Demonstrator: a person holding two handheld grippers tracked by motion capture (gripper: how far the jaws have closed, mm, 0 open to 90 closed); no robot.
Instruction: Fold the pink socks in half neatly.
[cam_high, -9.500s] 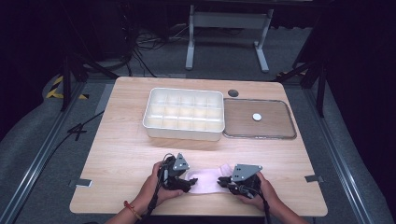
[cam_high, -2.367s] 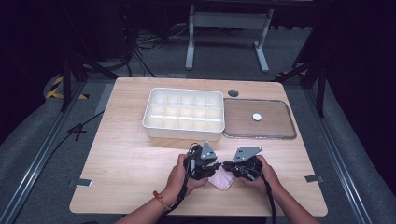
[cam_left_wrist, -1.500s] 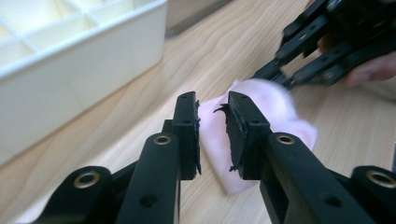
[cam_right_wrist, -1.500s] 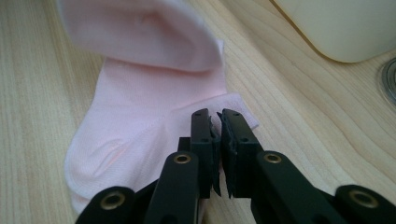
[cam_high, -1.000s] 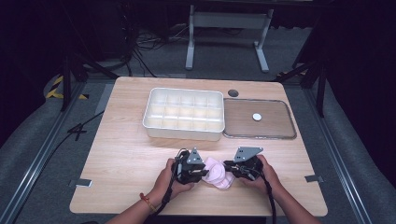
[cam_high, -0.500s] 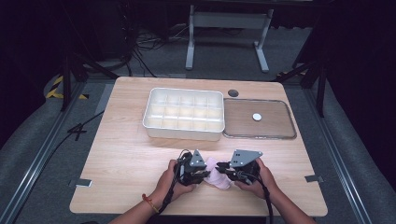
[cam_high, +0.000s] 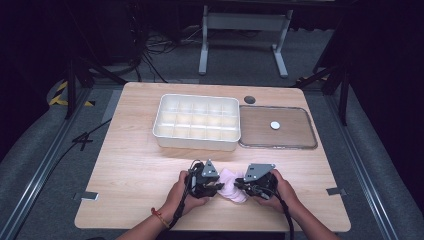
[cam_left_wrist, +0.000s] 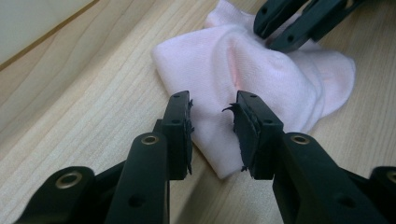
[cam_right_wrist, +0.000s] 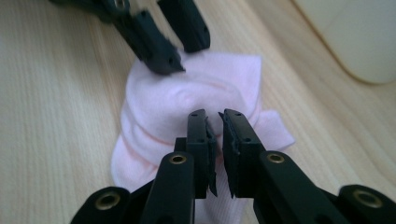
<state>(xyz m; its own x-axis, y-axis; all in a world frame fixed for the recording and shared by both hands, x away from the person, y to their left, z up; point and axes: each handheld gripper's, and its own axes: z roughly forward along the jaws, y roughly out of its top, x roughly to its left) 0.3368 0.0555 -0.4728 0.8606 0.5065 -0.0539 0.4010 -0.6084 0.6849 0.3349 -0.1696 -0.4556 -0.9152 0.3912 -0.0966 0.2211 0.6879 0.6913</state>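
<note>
A pale pink sock (cam_high: 232, 184), folded into a small bundle, lies on the wooden table near its front edge. My left gripper (cam_high: 218, 187) is at the sock's left side. In the left gripper view its jaws (cam_left_wrist: 212, 116) stand apart just over the sock (cam_left_wrist: 261, 79); they have just been opening and pinch no fabric. My right gripper (cam_high: 239, 185) comes in from the right. Its jaws (cam_right_wrist: 214, 123) are nearly together on a fold of the sock (cam_right_wrist: 163, 107). The left gripper (cam_right_wrist: 180, 51) shows beyond the sock there, and the right gripper (cam_left_wrist: 271, 37) in the left gripper view.
A white compartment tray (cam_high: 197, 125) stands at mid-table behind the sock. To its right lies a clear flat lid (cam_high: 300, 142) with a small white disc (cam_high: 274, 125) on it. A dark round grommet (cam_high: 249, 99) sits near the back edge. Bare wood lies to the left.
The sock, once spread flat between grippers held apart, is now a compact bundle with both grippers close on it. In the last second the left gripper shifted slightly left.
</note>
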